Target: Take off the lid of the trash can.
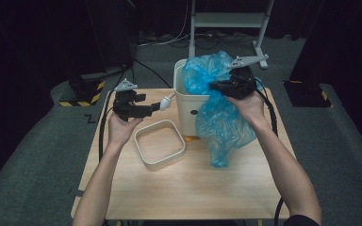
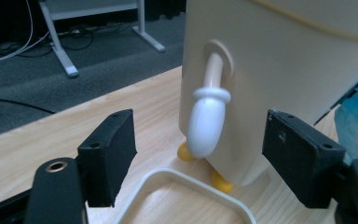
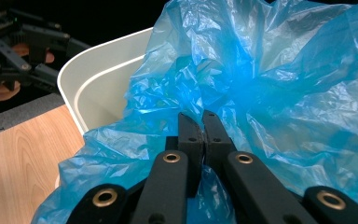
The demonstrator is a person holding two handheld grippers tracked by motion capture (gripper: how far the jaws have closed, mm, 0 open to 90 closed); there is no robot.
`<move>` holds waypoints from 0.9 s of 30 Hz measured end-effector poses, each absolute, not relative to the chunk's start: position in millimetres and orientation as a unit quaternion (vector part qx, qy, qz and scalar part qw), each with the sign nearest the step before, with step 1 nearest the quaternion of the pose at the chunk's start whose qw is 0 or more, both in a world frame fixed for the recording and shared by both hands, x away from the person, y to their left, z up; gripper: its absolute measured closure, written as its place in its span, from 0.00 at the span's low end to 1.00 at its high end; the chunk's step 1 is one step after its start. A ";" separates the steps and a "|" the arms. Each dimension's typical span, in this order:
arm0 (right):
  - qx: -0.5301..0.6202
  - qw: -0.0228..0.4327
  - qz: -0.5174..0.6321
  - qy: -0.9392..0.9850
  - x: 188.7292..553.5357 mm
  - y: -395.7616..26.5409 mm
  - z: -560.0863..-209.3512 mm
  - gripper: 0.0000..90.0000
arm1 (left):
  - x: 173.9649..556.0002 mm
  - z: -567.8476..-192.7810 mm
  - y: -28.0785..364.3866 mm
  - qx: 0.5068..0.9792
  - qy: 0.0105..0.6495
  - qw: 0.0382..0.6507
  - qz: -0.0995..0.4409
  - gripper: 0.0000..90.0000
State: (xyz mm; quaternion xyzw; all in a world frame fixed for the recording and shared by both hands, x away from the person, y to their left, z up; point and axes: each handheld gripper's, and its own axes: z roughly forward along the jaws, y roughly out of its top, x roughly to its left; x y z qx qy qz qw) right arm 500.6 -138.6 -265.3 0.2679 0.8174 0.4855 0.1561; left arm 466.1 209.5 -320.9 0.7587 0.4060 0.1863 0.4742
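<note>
Right claw [image 3: 204,122] clamps the blue bag [image 1: 219,122] over the bin rim [image 1: 181,94]; left claw [image 2: 200,158], apart, faces the bin's handle [image 2: 207,121].

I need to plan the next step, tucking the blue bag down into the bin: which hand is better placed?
Probably the right. Its tool is shut on the blue bag at the bin rim. The left tool is open, holding nothing, facing the bin's side handle.

You get an overhead forward-down view of the table [image 1: 188,197] and two close gripper views, all sharing the bin [image 1: 188,106].
</note>
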 end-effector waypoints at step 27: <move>0.255 0.160 0.479 0.824 496.5 -137.7 -263.7 0.99 | 489.5 -248.2 157.3 0.757 0.362 0.508 0.193 0.36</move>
